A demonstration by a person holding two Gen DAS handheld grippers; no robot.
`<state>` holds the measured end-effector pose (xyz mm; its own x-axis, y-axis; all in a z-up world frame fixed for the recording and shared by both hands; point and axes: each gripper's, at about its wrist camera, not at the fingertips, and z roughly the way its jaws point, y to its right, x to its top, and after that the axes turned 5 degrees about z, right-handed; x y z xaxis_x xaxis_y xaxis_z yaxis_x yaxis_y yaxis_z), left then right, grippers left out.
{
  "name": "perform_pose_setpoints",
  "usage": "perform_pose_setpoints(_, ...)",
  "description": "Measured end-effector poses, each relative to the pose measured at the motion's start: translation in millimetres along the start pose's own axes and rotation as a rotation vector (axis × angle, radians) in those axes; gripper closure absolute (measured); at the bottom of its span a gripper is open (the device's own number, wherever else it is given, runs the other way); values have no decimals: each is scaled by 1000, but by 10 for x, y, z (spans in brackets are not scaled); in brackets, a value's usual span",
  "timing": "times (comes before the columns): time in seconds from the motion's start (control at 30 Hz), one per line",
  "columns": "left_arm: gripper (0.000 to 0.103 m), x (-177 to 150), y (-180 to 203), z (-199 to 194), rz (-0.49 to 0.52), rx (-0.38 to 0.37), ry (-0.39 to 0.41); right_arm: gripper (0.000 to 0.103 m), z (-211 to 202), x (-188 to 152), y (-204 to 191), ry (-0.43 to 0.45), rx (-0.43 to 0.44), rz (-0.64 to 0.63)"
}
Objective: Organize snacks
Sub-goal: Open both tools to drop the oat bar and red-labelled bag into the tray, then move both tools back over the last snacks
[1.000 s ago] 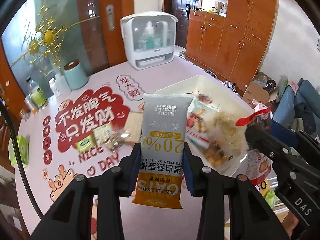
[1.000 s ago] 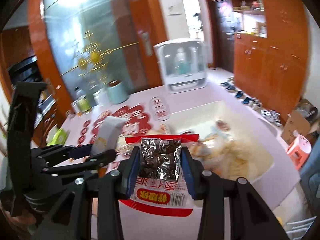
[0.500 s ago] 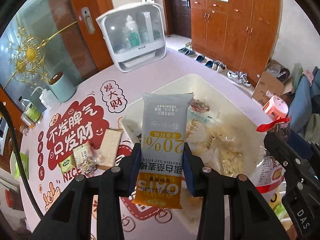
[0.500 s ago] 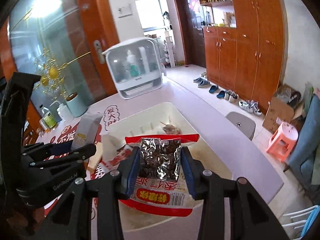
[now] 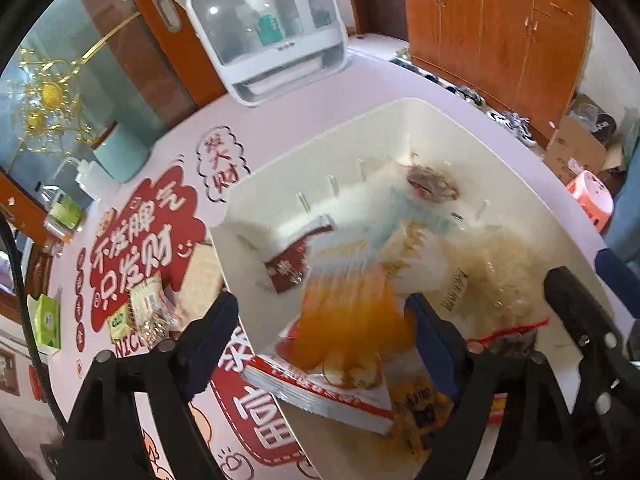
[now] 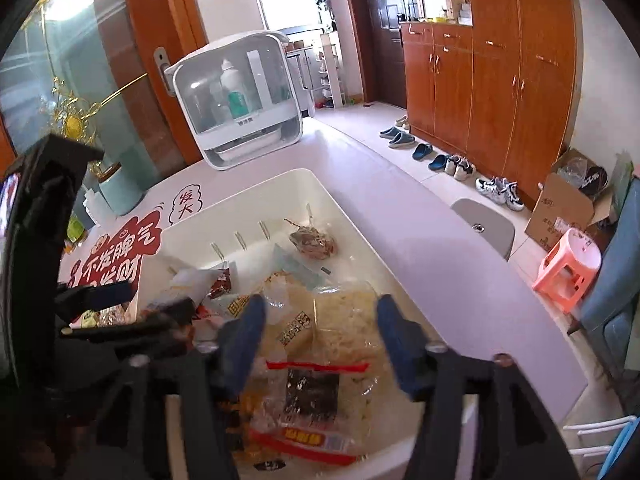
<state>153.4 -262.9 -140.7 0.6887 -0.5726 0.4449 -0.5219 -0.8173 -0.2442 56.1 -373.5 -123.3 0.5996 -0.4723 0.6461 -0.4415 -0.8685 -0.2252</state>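
Observation:
A white bin (image 5: 400, 120) (image 6: 240, 196) on the table holds several snack packets. My left gripper (image 5: 324, 332) is open above its near left corner. The grey and orange oat bar packet (image 5: 348, 300) is a blur between the spread fingers, dropping free into the bin. My right gripper (image 6: 316, 336) is open over the bin's near end. The red-edged packet with a dark foil inside (image 6: 312, 400) lies loose below it on the pile. It also shows at the right edge of the left wrist view (image 5: 512, 336).
Small snack packets (image 5: 140, 312) lie on the red-printed table mat (image 5: 132, 248) left of the bin. A white countertop cabinet (image 5: 268, 28) (image 6: 236, 100) stands behind it. A teal canister (image 5: 120, 152) and bottles sit far left. Shoes, a cardboard box and a pink stool (image 6: 568, 264) are on the floor.
Both grippers have opened over the bin. The left has let go of the oat bar packet, the right of the red packet, and both packets have dropped.

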Motion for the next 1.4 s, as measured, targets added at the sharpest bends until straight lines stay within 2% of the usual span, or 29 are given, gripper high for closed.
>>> perform_pose_setpoints(0.17,18,-17,-20,76,4,24,-5,39,105,16,63,1,3,16)
perform_pose_setpoints(0.4,18,-90,-137,115,-50,26,-17,39,195,-1,28,-11,11,8)
perform_pose_setpoints(0.93,18,-323,-382,-222,-101,26,39,39,97,-101,-142,-12,2,-7)
perform_pose_setpoints(1.2,18,-532,-770,-621,-142,43,97,39,-152,-179,-392,12,-12,-43)
perform_pose_setpoints(1.4,18,-793,-1308,-973,-214,71,149,39,-387,-299,-714,31,-18,-103)
